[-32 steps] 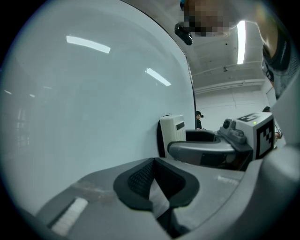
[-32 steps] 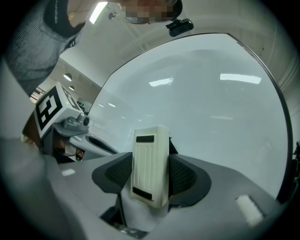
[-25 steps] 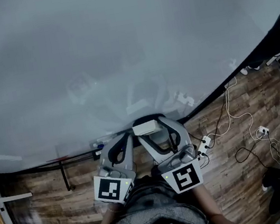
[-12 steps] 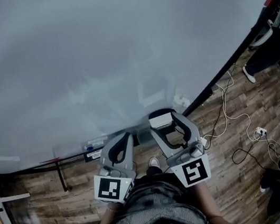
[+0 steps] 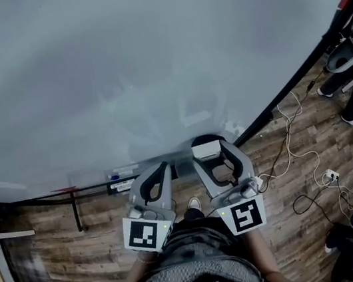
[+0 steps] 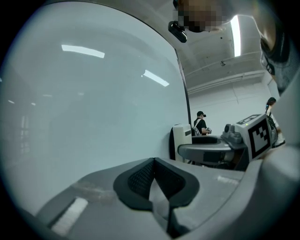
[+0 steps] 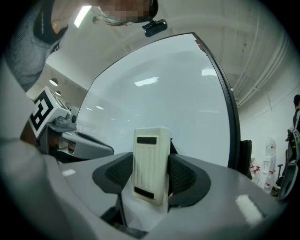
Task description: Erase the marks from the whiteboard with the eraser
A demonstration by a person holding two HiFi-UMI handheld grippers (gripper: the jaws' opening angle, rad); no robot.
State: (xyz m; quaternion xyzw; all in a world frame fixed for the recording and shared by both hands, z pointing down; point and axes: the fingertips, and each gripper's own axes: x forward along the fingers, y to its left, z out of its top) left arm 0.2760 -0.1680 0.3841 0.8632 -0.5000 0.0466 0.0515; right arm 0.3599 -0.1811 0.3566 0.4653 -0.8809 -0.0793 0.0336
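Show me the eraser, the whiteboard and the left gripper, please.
eraser (image 7: 151,164): right gripper view, on its ribbed white face.
whiteboard (image 5: 149,61): head view, on its bare surface.
left gripper (image 6: 153,165): left gripper view, where its closed jaw tips meet.

At the bottom edge of the whiteboard (image 5: 149,61) is the eraser (image 5: 208,149), in the right gripper (image 5: 208,145). The left gripper (image 5: 160,168) is below that edge, further left.

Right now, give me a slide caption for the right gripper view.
The right claw clamps the white eraser in front of the whiteboard.
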